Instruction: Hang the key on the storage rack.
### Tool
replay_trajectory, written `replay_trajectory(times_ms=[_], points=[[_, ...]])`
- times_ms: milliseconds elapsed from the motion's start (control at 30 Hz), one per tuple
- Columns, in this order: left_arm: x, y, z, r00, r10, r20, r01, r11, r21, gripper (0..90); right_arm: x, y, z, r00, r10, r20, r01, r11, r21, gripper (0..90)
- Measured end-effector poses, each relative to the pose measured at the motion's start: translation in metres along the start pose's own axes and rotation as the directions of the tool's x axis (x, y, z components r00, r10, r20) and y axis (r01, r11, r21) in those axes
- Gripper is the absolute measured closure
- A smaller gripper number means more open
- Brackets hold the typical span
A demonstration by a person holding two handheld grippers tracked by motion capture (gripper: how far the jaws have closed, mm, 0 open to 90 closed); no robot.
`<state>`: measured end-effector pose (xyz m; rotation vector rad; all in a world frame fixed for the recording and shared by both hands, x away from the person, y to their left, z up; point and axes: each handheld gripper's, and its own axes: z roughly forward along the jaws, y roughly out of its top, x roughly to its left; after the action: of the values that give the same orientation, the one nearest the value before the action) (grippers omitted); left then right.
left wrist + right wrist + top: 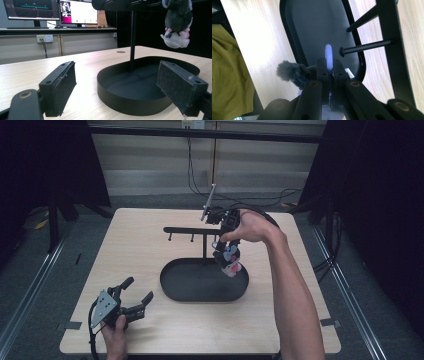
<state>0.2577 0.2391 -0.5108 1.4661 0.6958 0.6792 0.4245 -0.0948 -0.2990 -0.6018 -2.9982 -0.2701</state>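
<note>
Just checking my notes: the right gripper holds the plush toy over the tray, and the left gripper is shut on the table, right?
Not quite. The left gripper is open, jaws spread wide and empty, as the left gripper view shows. The rest holds: the right gripper holds the plush toy above the tray.

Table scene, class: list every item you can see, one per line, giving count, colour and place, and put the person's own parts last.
Table: one, light wood, centre of the high view.
Tray: one, black, oval, mid-table.
Rack: one, black, post rising from the tray, crossbar with pegs.
Plush toy: one, grey, white and pink, hanging above the tray's right end, held by its pale loop.
Monitors: two, lit, on a far desk.
Left tool: one, black, open, near the table's front left corner.
Right tool: one, black, shut on the toy's loop.
Hands: two, one on each tool.
</note>
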Motion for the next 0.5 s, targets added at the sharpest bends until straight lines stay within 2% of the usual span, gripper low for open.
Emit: replay_trajectory(times_ms=[100, 167, 300, 367, 400, 500], points=[[0.0, 0.0, 0.0, 1.0, 0.0, 0.0, 0.0, 1.0, 0.0, 15.3, -0.003, 0.002, 0.002, 1.0, 0.002, -0.009, -0.002, 1.0, 0.013, 86.9], [0.0, 0.0, 0.0, 1.0, -0.001, 0.002, 0.001, 1.0, -0.003, 15.3, -0.006, 0.003, 0.003, 1.0, 0.005, 0.0, -0.005, 1.0, 0.026, 86.9], [0.0, 0.0, 0.0, 1.0, -0.005, 0.002, 0.005, 1.0, -0.005, 15.4, -0.01, 0.004, 0.003, 1.0, 0.003, -0.004, -0.003, 1.0, 0.014, 86.9], [0.0, 0.0, 0.0, 1.0, -0.001, 0.004, 0.001, 1.0, -0.003, 15.4, -0.012, 0.005, 0.003, 1.0, -0.001, 0.004, 0.0, 1.0, 0.029, 86.9], [0.0, 0.0, 0.0, 1.0, -0.001, 0.004, 0.001, 1.0, -0.003, 15.4, -0.012, 0.006, 0.004, 0.9997, -0.008, 0.023, 0.007, 0.999, 0.038, 86.9], [0.0, 0.0, 0.0, 1.0, 0.0, 0.004, 0.0, 1.0, -0.001, 15.4, -0.013, 0.008, 0.007, 0.9993, -0.029, 0.022, 0.029, 0.999, 0.037, 86.7]])
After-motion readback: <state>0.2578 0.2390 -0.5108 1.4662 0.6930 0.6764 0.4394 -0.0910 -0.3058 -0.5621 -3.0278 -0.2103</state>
